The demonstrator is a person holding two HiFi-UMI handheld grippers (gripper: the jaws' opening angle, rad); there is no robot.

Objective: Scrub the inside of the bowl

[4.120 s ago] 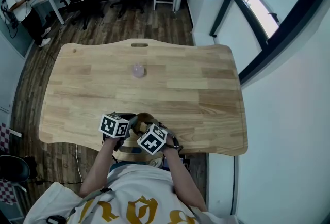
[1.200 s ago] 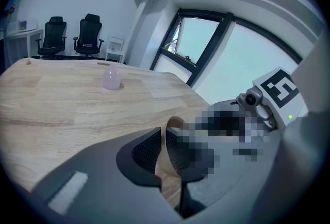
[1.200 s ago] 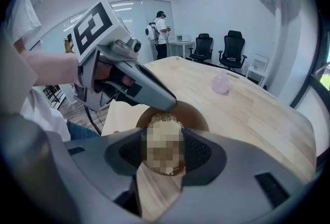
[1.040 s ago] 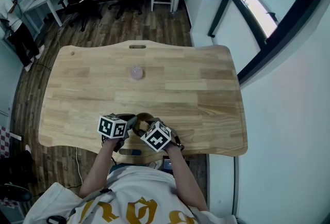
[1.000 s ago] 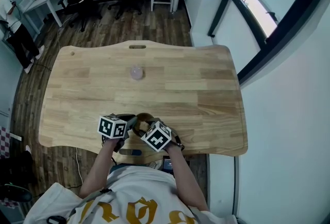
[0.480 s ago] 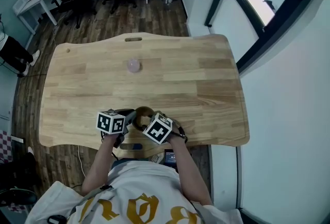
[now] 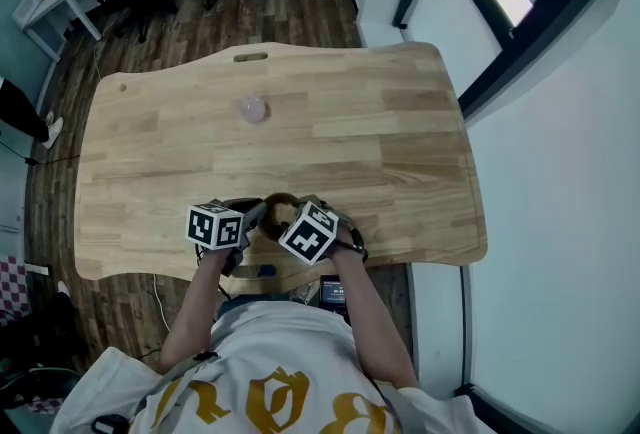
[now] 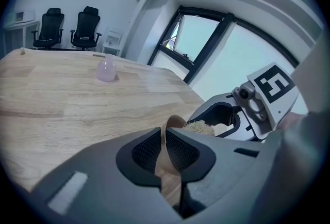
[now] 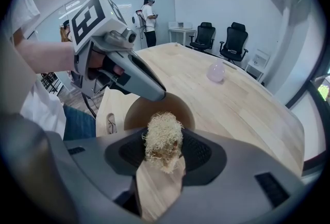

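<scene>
**Left gripper (image 8: 165,150) is pinching the bowl's (image 9: 154,109) wall; right gripper (image 9: 165,158) is squeezing a scrubber (image 9: 164,138) at the bowl's rim.**

The wooden bowl is looking light, stiff and thin-walled, so the rim is seeming the best place to hold, a firm pinch stopping it sliding while the soft fibre wad is giving. The table's (image 7: 380,152) near edge is running just beside the bowl, leaving little room there. Bare wood is lying open right of the bowl, with a pink ball (image 7: 252,109) sitting well beyond it.
</scene>
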